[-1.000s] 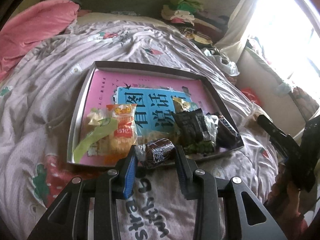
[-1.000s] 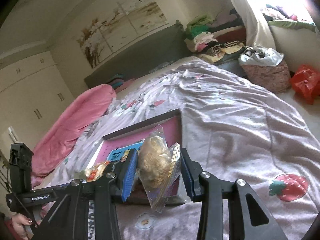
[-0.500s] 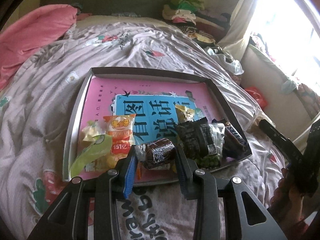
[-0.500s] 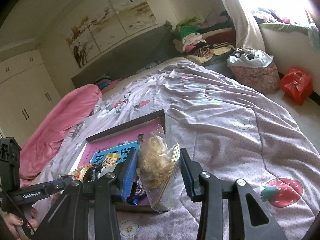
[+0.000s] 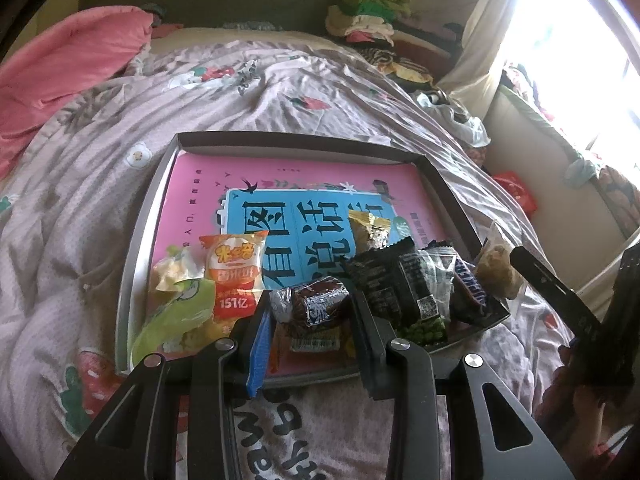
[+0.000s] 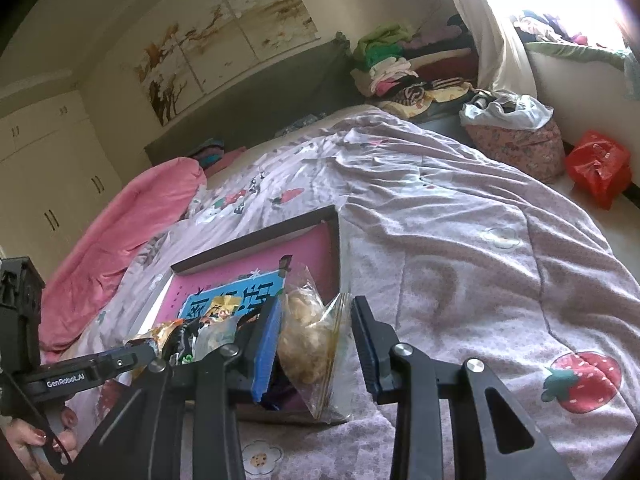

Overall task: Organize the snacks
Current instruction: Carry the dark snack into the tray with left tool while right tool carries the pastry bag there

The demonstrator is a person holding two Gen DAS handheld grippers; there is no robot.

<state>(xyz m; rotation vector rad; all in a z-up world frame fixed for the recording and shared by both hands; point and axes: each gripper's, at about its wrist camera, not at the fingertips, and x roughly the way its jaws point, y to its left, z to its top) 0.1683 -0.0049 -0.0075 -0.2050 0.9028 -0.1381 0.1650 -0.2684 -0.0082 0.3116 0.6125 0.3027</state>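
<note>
The left gripper (image 5: 310,312) is clenched on a dark foil-wrapped snack (image 5: 310,306), held just above the near edge of the shallow tray (image 5: 136,256) that lies on the bed (image 5: 280,92). The tray already carries an orange packet (image 5: 234,270), a green-and-yellow packet (image 5: 176,312), a black pea packet (image 5: 404,284) and a chocolate bar (image 5: 468,284), all crowded along its near side over a pink-and-blue book cover (image 5: 280,192).

The right gripper (image 6: 314,340) has a clear bag of pale puffed snack (image 6: 308,336) between its fingers at the tray's near right corner; its jaws are closing, the blue pad touching the bag while the other finger looks just clear of the plastic, so whether the grip is firm cannot be told.

To do this step well, each snack should probably go onto bare cover farther into the tray (the far half is free) rather than on top of the heap. The clear bag is soft and slippery, so a squeeze on its filled middle, not its loose film, would likely hold better. The bed gives under load, so a gentle set-down should keep the tray from tilting.
</note>
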